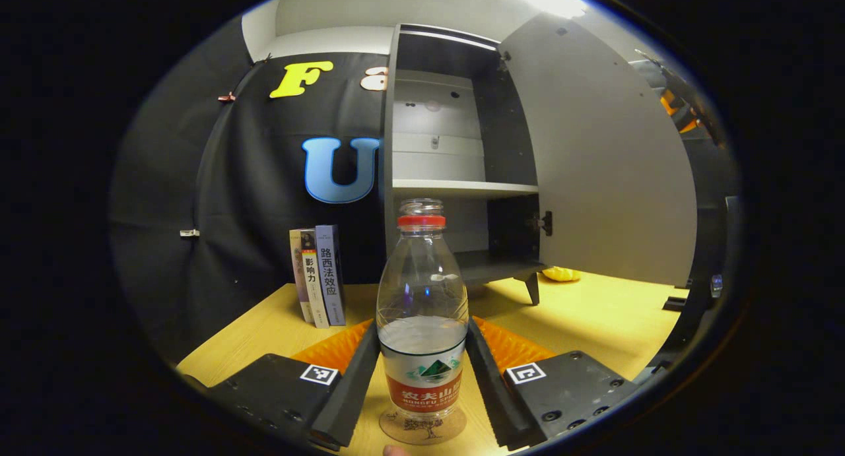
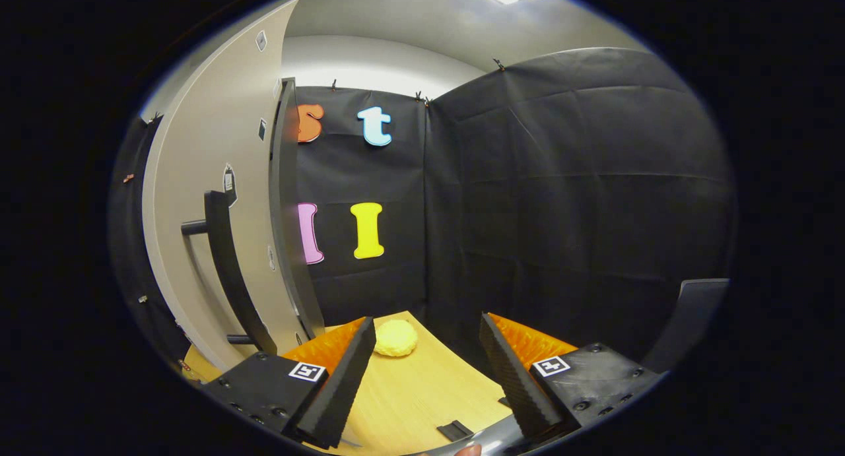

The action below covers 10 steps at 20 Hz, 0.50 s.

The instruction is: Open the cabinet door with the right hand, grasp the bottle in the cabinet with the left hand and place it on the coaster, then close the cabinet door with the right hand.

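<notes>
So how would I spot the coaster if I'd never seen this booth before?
Start at the open grey cabinet on the wooden table and come toward the near edge, past the upright books. A clear water bottle with a red neck ring stands there; the coaster is the thin round brown disc under its base, the only flat thing nearby.

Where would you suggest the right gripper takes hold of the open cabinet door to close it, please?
By the handle, a vertical bar standing off the door on posts. Come from the door's outer face with the right gripper, its open jaws set horizontally to straddle the bar.
</notes>
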Tool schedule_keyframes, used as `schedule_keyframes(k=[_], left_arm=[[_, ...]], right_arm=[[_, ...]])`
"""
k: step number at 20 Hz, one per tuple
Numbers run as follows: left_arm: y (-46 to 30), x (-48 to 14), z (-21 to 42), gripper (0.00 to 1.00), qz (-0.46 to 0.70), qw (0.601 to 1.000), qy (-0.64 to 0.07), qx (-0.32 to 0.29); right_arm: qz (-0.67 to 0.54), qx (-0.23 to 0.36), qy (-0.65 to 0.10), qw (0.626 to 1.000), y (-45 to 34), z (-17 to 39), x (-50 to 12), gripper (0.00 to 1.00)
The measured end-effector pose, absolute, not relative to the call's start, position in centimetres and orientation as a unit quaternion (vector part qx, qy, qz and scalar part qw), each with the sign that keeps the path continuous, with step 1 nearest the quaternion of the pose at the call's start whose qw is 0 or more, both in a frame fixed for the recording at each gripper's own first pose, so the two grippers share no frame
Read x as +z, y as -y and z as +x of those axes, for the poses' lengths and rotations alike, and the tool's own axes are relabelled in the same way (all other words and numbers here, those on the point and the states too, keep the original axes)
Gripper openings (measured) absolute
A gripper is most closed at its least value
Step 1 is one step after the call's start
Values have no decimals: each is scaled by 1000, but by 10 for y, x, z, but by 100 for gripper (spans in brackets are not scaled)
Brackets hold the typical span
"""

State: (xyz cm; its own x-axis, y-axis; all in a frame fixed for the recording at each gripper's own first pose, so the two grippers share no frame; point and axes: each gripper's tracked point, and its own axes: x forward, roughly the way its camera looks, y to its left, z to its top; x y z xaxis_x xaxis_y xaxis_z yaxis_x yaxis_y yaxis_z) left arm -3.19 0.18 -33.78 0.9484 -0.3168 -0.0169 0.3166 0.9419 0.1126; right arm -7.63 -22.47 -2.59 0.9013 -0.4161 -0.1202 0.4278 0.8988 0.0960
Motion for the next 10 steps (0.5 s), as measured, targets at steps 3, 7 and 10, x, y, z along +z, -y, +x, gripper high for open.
schedule_keyframes(k=[3, 7, 10], left_arm=[[-3, -350, -34, 78, 53, 983, 8, -174], [-4, -362, -34, 78, 56, 983, 9, -174], [-4, -371, -31, 78, 55, 983, 6, -174]], right_arm=[[47, -207, -53, 976, 214, -74, -26, 98], [57, -213, -63, 973, 213, -78, -29, 98], [61, -222, -66, 971, 216, -84, -29, 98]])
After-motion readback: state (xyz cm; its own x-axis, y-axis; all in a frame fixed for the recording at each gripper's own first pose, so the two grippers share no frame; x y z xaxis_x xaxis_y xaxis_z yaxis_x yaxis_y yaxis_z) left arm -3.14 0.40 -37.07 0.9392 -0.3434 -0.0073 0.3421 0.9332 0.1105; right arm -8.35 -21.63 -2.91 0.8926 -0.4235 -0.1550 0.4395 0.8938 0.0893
